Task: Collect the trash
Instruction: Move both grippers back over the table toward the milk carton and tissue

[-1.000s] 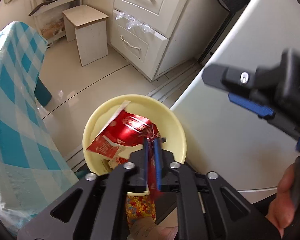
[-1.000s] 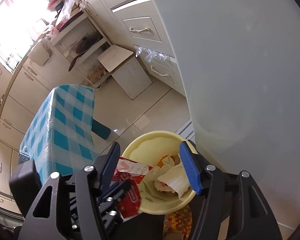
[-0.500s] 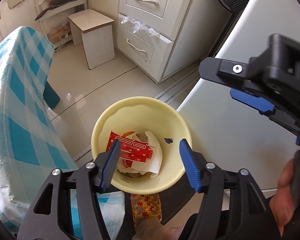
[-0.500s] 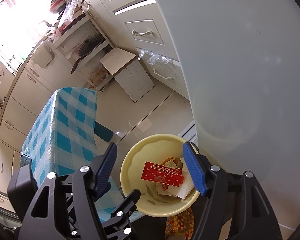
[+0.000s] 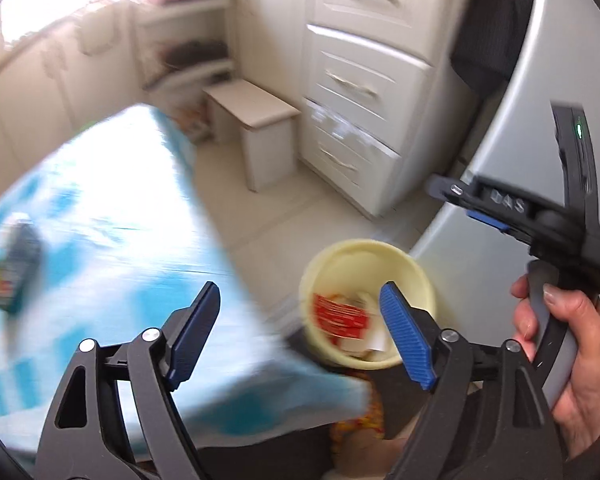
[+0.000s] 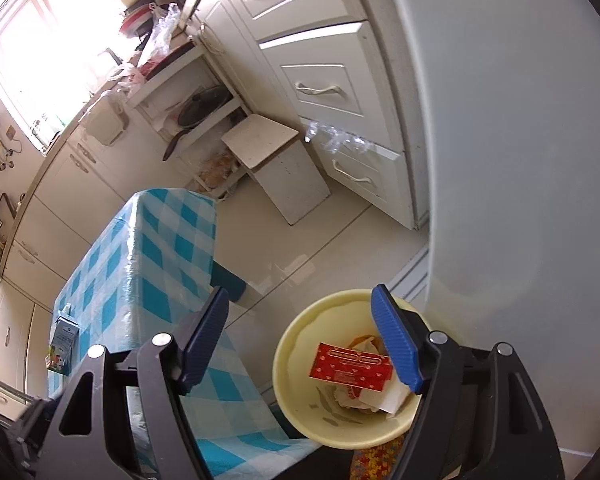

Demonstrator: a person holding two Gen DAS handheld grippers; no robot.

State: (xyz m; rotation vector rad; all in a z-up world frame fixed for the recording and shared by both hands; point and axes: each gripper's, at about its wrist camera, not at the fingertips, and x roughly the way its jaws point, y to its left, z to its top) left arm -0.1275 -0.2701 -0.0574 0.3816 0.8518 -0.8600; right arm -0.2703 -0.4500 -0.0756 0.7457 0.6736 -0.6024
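Note:
A yellow bin (image 5: 418, 276) (image 6: 296, 344) stands on the floor beside the grey fridge. In it a red wrapper (image 5: 340, 314) (image 6: 350, 368) lies on crumpled white paper. My left gripper (image 5: 300, 292) hangs above the table's corner and the bin; its jaws are opening with nothing between them. The right gripper (image 6: 300, 292) is over the bin's left rim, its jaws also opening and empty. A hand (image 5: 572, 320) holds its handle at the right of the left wrist view. A small blue carton (image 6: 62, 344) (image 5: 14, 268) stands on the table.
The table under a blue-and-white checked cloth (image 6: 152, 248) fills the left. A white stool (image 6: 276, 160) and white drawers (image 6: 320, 88) stand at the back. The grey fridge (image 6: 520, 160) walls off the right. Pale tiled floor (image 6: 300, 248) lies between them.
My left gripper opened and let go of the red wrapper, which fell into the bin. That gripper then rose and swung left over the table. The right gripper widened a little.

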